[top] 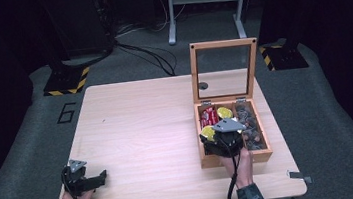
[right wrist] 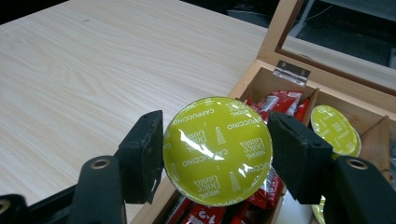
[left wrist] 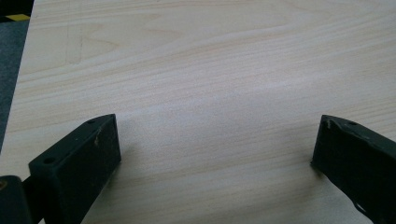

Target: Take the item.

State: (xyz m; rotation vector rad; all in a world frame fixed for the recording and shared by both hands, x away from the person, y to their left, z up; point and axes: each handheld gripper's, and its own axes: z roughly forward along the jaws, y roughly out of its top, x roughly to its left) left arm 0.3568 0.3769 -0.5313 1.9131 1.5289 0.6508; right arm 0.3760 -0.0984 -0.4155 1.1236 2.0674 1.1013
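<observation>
A yellow-green coffee capsule with a "Cappuccino" foil lid sits pinched between the two black jaws of my right gripper, held above the left side of the wooden box. In the high view that right gripper hovers over the box's front-left compartment with the capsule at its left side. A second yellow capsule lies in the box's middle section. My left gripper rests near the table's front-left corner, jaws wide apart with bare wood between them; in the high view the left gripper points right.
The box's glass lid stands upright at the back. Red wrapped sweets fill the left compartment and dark round pods the right one. The light wooden table stretches left of the box.
</observation>
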